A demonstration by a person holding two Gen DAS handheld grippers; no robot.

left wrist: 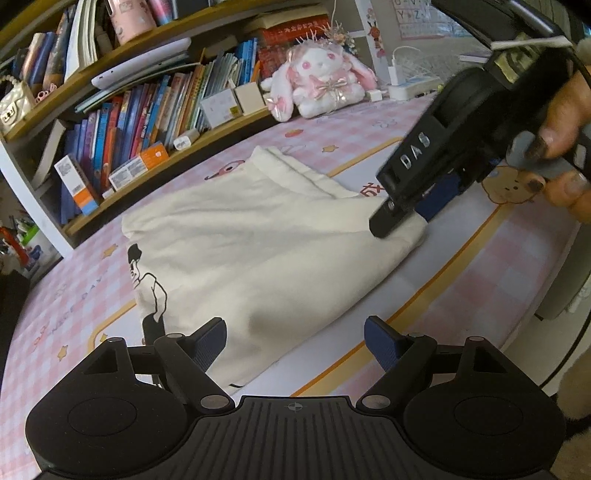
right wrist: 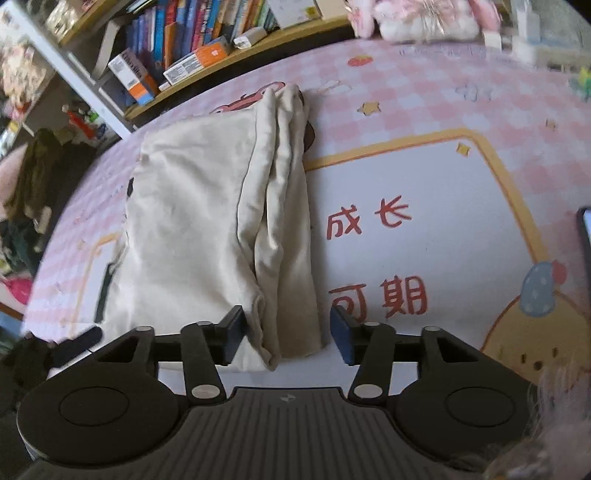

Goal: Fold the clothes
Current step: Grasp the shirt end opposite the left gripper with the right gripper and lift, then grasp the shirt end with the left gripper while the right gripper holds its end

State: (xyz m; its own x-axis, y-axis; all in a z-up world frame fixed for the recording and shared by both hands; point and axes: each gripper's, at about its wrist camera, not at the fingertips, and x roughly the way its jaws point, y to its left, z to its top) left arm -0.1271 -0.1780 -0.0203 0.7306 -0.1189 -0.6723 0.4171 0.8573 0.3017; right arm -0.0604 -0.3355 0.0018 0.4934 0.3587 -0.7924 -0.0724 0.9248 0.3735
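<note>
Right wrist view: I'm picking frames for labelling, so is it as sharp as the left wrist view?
Right wrist view: softer, plush toy and books smeared, cream garment still readable. Left wrist view: crisper, plush toy clear. Both bend the shelf by fisheye.

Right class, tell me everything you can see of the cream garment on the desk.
The cream garment looks like soft cotton, folded into a rough rectangle, with a black cartoon print at one edge. It lies flat on the pink checked mat. The right gripper straddles its layered folded edge, pads not pressing.
</note>
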